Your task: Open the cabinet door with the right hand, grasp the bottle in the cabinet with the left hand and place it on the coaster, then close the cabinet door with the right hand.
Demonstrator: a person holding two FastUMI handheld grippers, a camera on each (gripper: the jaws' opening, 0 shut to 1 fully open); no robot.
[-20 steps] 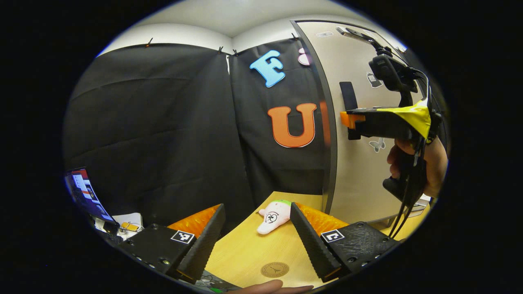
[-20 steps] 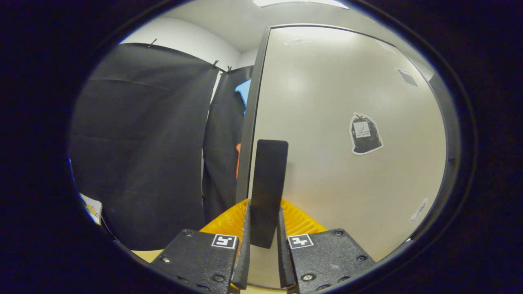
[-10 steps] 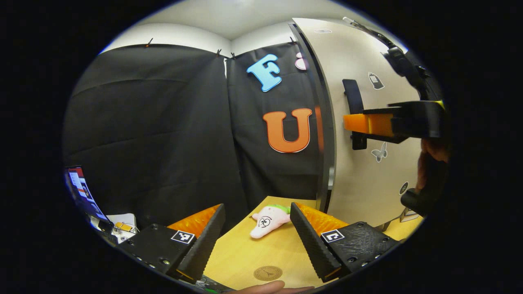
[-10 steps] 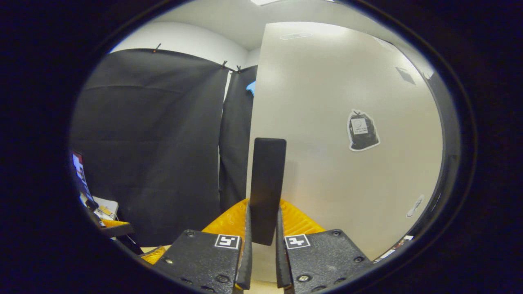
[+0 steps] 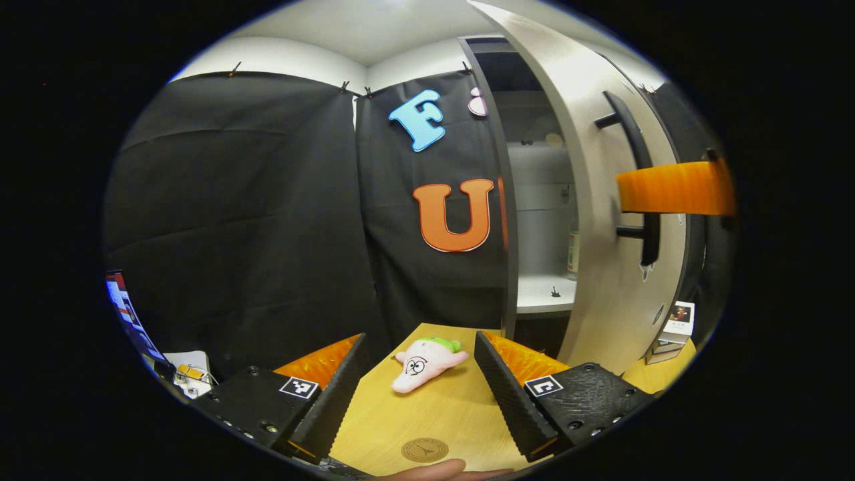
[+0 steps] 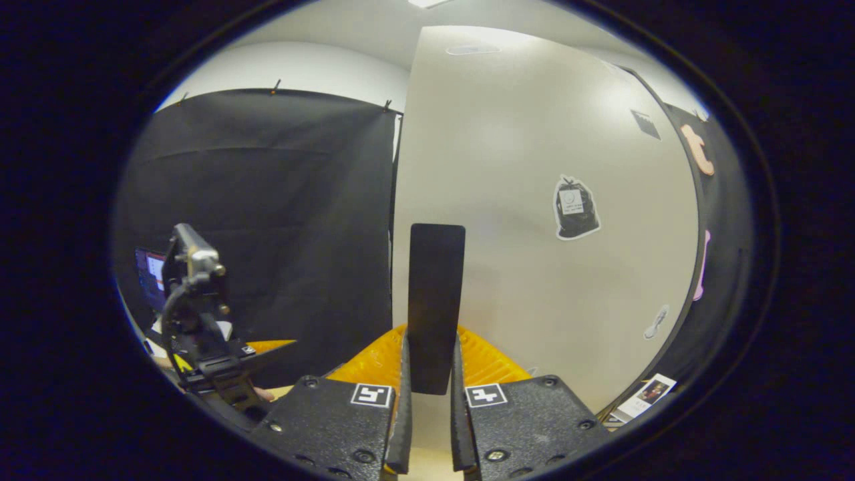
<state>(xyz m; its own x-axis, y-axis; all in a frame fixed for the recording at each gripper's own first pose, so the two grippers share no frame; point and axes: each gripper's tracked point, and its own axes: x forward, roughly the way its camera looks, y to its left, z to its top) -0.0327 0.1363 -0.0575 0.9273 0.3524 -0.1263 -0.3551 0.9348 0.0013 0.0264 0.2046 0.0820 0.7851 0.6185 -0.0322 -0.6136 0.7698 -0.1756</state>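
Observation:
In the right gripper view my right gripper (image 6: 431, 337) is shut on the dark vertical handle (image 6: 436, 280) of the pale cabinet door (image 6: 534, 267). In the left gripper view the cabinet door (image 5: 594, 220) stands partly open and that handle (image 5: 638, 160) sticks out from it. Through the gap I see a white shelf (image 5: 542, 294) and a sliver of the bottle (image 5: 573, 252), mostly hidden behind the door's edge. My left gripper (image 5: 421, 339) is open and holds nothing, low over the wooden table (image 5: 461, 414). The round coaster (image 5: 425, 449) lies on the table between its fingers.
A pink plush toy (image 5: 424, 361) lies on the table beyond the coaster, in front of the cabinet. Small boxes (image 5: 673, 327) sit at the door's foot on the right. A screen (image 5: 123, 307) and clutter are at the far left. A fingertip (image 5: 434, 471) shows at the near edge.
The right gripper has pulled the door by its handle from shut to partly open, which uncovers the shelf and the bottle's edge. The left gripper stays open and has shifted slightly.

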